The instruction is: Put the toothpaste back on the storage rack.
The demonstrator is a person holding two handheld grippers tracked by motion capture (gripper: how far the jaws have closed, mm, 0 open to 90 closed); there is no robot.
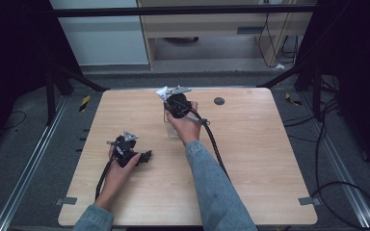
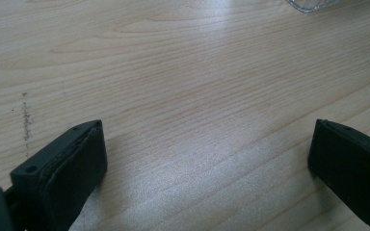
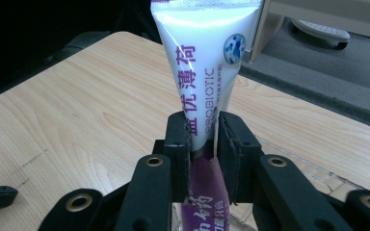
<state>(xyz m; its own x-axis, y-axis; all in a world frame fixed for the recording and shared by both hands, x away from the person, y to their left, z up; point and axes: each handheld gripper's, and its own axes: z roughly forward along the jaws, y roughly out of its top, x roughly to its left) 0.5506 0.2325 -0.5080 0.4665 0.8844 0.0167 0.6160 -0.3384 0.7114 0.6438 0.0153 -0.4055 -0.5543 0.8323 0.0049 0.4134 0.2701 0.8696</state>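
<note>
The right gripper (image 3: 203,137) is pinching a white-and-purple tube (image 3: 203,62) above the clear container (image 1: 172,126) (barely visible); soft walls risk slipping or squeezing. Nearer the person, the left gripper (image 2: 207,159) is gaping over the table (image 2: 183,72).

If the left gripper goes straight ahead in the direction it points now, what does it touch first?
Probably the bare wooden table: the left gripper, jaws wide open, looks down along it. Farther on, a clear ribbed object sits at the frame's top edge, off to one side; depth is hard to judge.
</note>
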